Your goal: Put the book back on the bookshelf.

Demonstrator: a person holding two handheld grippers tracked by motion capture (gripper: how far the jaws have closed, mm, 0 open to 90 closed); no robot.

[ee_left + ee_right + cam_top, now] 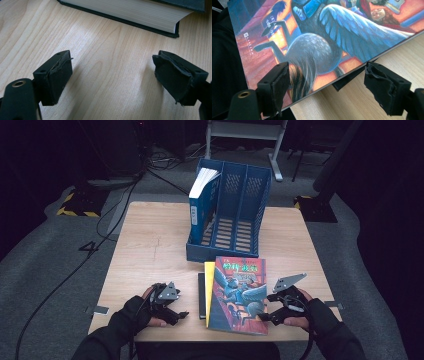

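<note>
A stack of three books lies at the table's front edge. On top is a book with a colourful cover (pixel 239 292) (pixel 317 37), under it a yellow book (pixel 209 270), and at the bottom a black book (pixel 201 295) (pixel 125 12). My left gripper (pixel 182 314) (pixel 112 75) rests open on the wood just left of the stack, pointing at the black book's page edge. My right gripper (pixel 262 316) (pixel 327 82) is open at the top book's near right corner, one jaw over the cover and the other over the table.
A blue three-slot file rack (pixel 227 252) stands behind the stack, with a blue book (pixel 200 210) upright in its left slot. The wooden table (pixel 150 245) is bare on the left. Cables and stands lie on the dark floor around it.
</note>
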